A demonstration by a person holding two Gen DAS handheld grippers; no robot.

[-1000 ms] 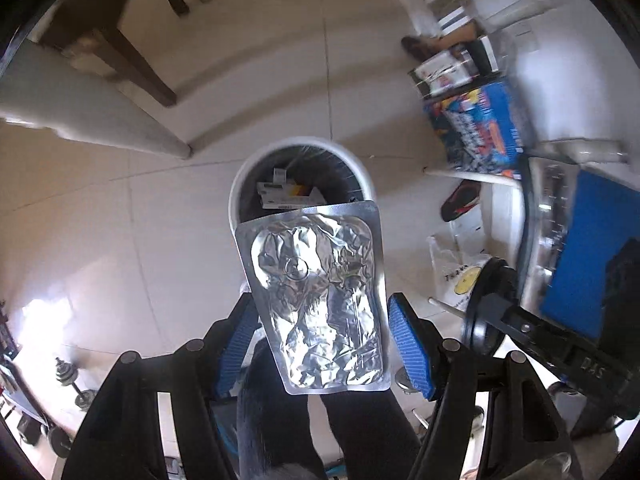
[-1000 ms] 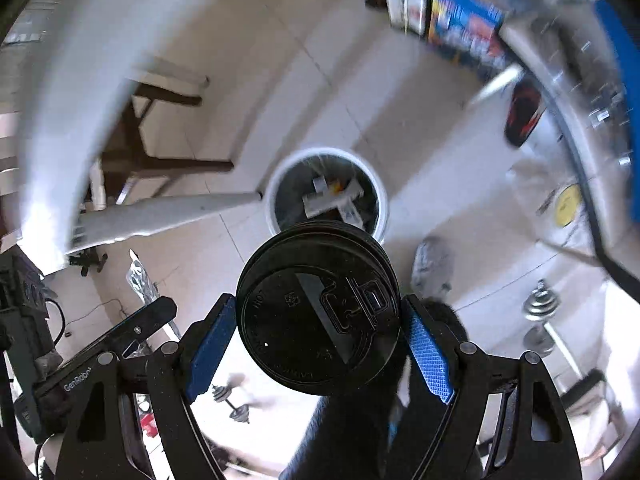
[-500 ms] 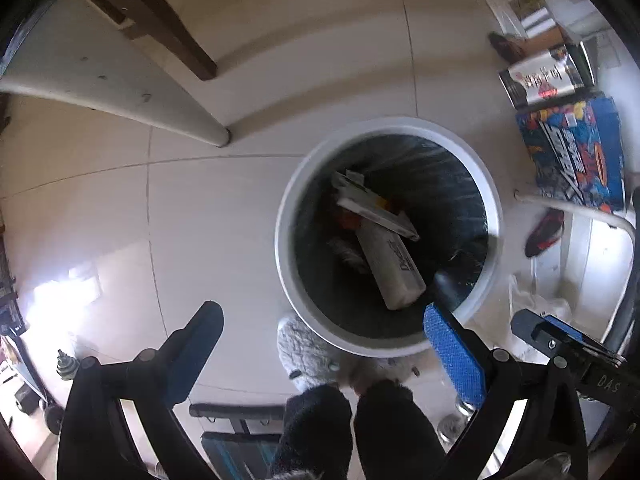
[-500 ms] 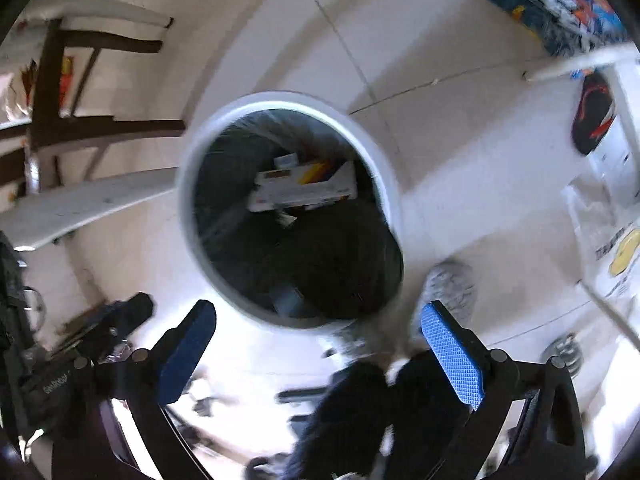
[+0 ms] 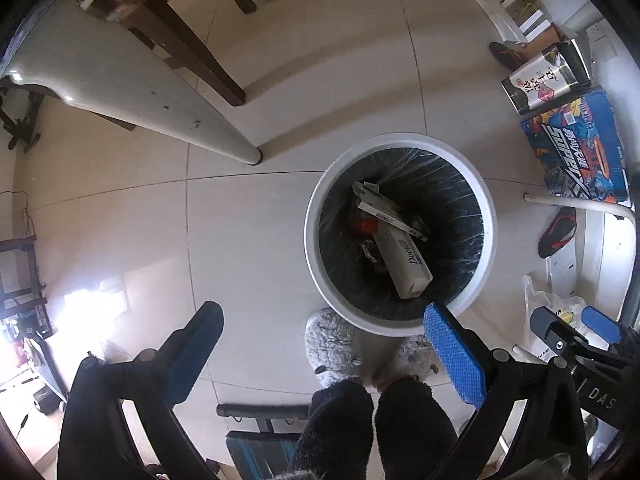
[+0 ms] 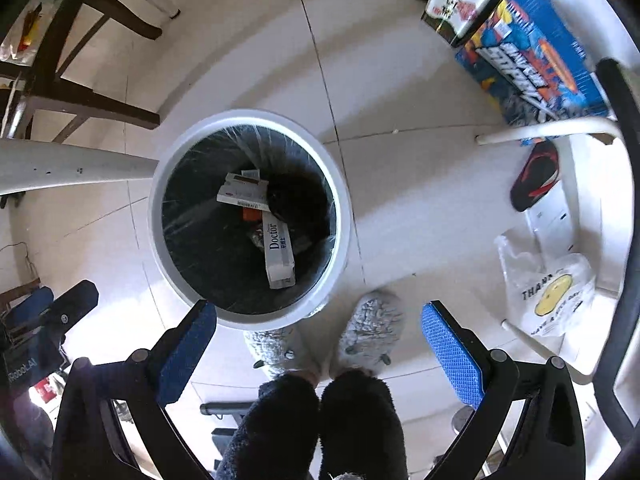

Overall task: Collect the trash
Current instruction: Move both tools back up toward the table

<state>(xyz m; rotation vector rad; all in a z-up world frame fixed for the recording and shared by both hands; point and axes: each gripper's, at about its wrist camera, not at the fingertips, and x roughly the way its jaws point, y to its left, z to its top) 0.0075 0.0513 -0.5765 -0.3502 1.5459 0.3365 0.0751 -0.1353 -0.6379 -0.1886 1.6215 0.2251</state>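
Observation:
A round white trash bin (image 5: pixel 316 256) with a black liner stands on the tiled floor below both grippers. Inside lie a white toothpaste box (image 5: pixel 406 262), a flat white carton (image 5: pixel 386 210) and something red. The same bin (image 6: pixel 344 208) shows in the right wrist view, with the toothpaste box (image 6: pixel 279 254) and a dark round lid (image 6: pixel 298 196) faint against the liner. My left gripper (image 5: pixel 322 350) points down beside the bin, open and empty. My right gripper (image 6: pixel 318 348) hangs open and empty at the bin's near rim. The other gripper (image 5: pixel 576 332) shows at the right edge.
A person's legs in dark fleece and grey slippers (image 6: pixel 370 334) stand against the bin. A pale table leg (image 5: pixel 132 92) and dark chair legs (image 5: pixel 200 52) lie at upper left. Colourful boxes (image 5: pixel 576 146), a sandal (image 5: pixel 556 230) and a plastic bag (image 6: pixel 554 292) sit at right.
Both grippers opened and sank toward the bin. The foil tray left the left gripper and the black lid left the right; both dropped out of the jaws toward the bin.

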